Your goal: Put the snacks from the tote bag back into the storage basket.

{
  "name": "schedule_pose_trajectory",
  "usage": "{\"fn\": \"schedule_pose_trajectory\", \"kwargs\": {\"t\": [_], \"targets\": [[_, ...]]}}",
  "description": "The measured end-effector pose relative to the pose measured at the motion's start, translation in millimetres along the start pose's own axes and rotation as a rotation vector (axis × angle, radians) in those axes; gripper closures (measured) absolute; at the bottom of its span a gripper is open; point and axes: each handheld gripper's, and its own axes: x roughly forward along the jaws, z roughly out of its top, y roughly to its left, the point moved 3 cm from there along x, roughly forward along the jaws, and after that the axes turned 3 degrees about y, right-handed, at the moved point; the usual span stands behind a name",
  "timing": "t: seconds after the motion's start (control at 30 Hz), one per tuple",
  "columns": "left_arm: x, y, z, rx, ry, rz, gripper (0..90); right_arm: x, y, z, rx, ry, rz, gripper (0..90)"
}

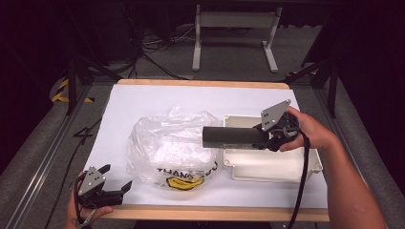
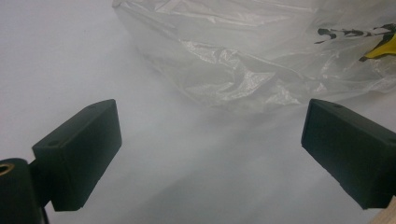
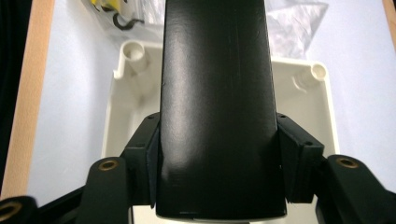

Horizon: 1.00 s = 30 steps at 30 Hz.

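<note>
A black cylinder (image 1: 229, 137) lies level above the left part of a white plastic box (image 1: 267, 167), pointing left toward a clear plastic bag (image 1: 167, 145). My right gripper (image 1: 265, 138) is shut on the cylinder's right end. From the right gripper view, the cylinder (image 3: 217, 116) runs up the middle between both pads, with the box (image 3: 112, 121) under it. My left gripper (image 1: 117, 179) stands open at the table's front left, jaws wide apart, nothing between them. In the left gripper view the bag (image 2: 243, 60) lies just ahead of the left gripper (image 2: 210, 154).
The bag carries yellow and black print (image 1: 186, 180) near its front. White paper covers the wooden table (image 1: 200, 212). A black cable (image 1: 302, 181) trails from the right gripper along the forearm. Beyond the table stand a metal frame's legs (image 1: 234, 43) and dark floor.
</note>
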Motion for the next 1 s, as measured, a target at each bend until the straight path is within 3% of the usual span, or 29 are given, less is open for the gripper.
{"fn": "schedule_pose_trajectory", "kwargs": {"t": [0.47,1.0], "targets": [[8.1,-1.5,4.3,0.014,0.008,-0.013,5.8,-20.7,4.6,-42.2,0.066,0.019,-0.044,42.8],[9.3,-1.6,2.9,0.015,0.021,-0.014,5.8,-23.2,7.3,-71.6,0.106,0.043,-0.030,42.8]]}}
